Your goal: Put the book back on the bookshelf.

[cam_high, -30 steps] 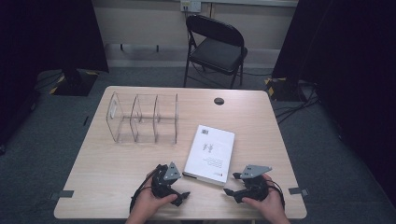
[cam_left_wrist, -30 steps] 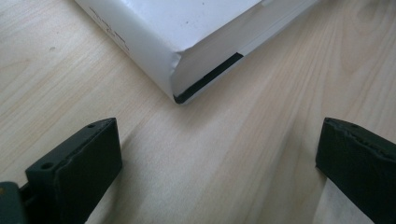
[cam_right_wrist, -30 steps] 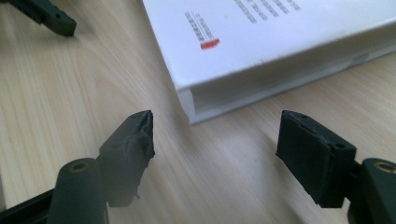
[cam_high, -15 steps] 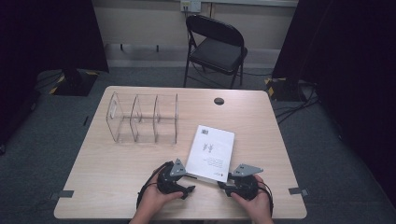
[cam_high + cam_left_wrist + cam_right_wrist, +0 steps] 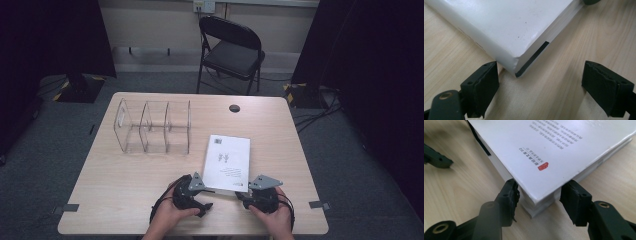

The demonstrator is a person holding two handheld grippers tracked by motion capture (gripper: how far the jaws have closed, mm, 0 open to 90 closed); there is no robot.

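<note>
A: White and glossy, the book (image 5: 227,162) lies flat on the wooden surface (image 5: 125,175), near the front edge and right of centre, with small print and a red stamp on its cover.

B: We see the left hand-held gripper (image 5: 206,197) at its near left corner. In the left gripper view the jaws stand wide apart, gripping nothing, the corner just ahead of the gap between them.

A: And the right hand-held gripper (image 5: 240,196) is at the near right corner. In the right gripper view its jaws flank that corner, one on each side, close to the pages; we cannot tell whether they touch.

B: Further out, a clear acrylic divider rack (image 5: 152,126) stands toward the back left, well apart from the book. A black folding chair (image 5: 232,50) stands beyond the surface on the grey carpet (image 5: 40,150)
</note>
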